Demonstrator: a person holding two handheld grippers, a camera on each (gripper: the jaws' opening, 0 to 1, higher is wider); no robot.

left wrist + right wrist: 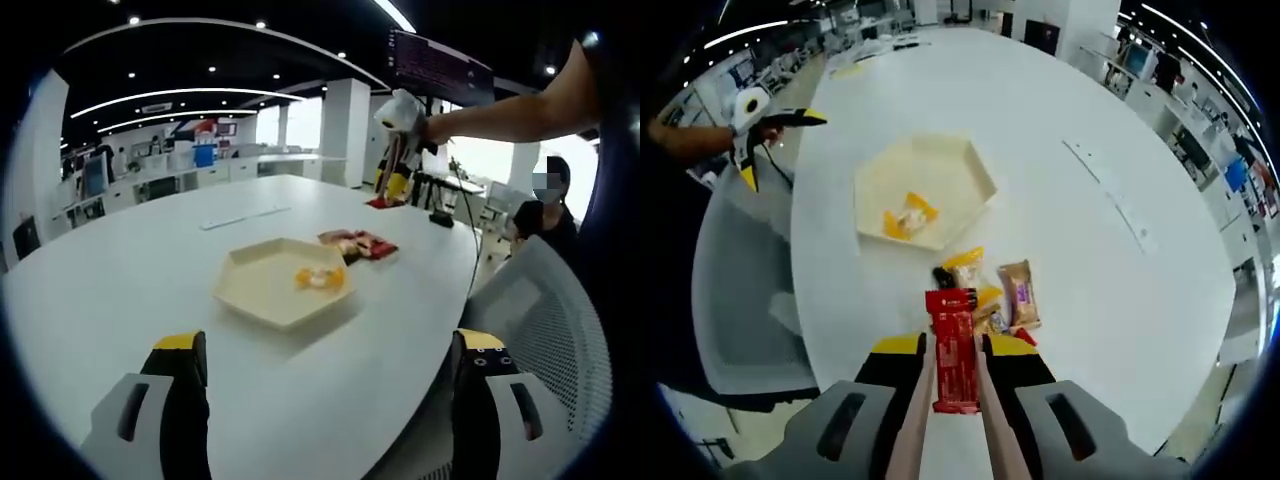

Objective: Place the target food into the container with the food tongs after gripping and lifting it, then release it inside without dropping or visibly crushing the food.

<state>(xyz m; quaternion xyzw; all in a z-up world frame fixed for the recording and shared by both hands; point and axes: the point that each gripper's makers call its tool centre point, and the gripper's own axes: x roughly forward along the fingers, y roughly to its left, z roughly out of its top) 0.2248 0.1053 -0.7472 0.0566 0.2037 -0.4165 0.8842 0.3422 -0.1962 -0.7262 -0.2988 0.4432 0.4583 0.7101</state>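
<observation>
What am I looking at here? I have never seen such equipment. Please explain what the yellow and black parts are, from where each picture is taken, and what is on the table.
No robot: a person holds one hand tool with two jaws, a gripper, in each hand. A fisheye camera rides on each gripper, hence the round, bent pictures.

The left gripper view looks along the left gripper, whose yellow-tipped jaws stand wide apart and hold nothing. The right gripper appears far off, in the person's hand.

The right gripper view looks down along the right gripper. Its jaws squeeze food tongs, and the tongs grip a red snack packet above the table edge.

On the white table lie a cream hexagonal tray holding one yellow-wrapped snack, and beside it a small pile of packets.
</observation>
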